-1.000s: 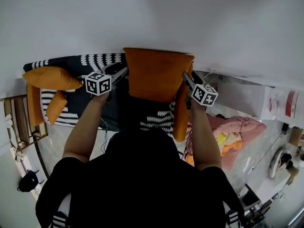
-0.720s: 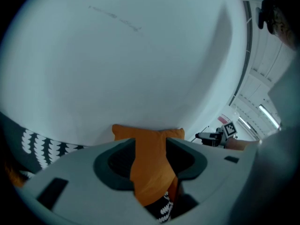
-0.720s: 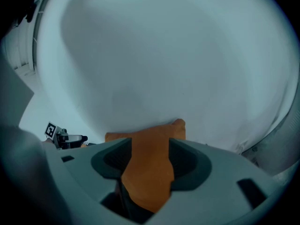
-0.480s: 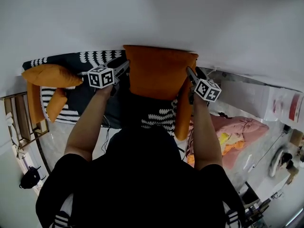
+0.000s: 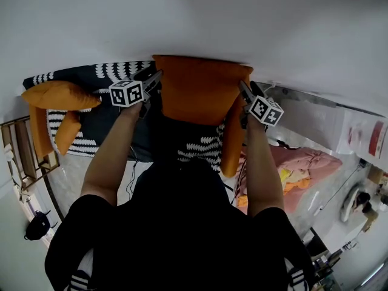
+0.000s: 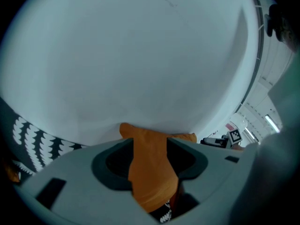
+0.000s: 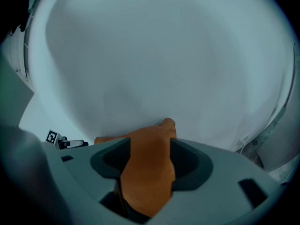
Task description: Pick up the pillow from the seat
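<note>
The person's forearms (image 5: 109, 156) reach out to either side of the orange pillow (image 5: 200, 90); the left gripper (image 5: 155, 79) pinches the pillow's left edge, a fold of orange cloth filling the fairly wide gap between its jaws; the right gripper (image 5: 244, 91) grips the pillow's right edge in the same way, and its jaws have just been opening, with the cloth between them touching both pads; the pillow stands upright between the two grippers, over the black-and-white patterned seat (image 5: 115, 126); another orange cushion (image 5: 60, 96) lies on the seat, well to the pillow's left; a pink heap of bedding (image 5: 303, 162) lies off to the pillow's right; just behind the pillow is a plain white wall (image 5: 194, 17).
</note>
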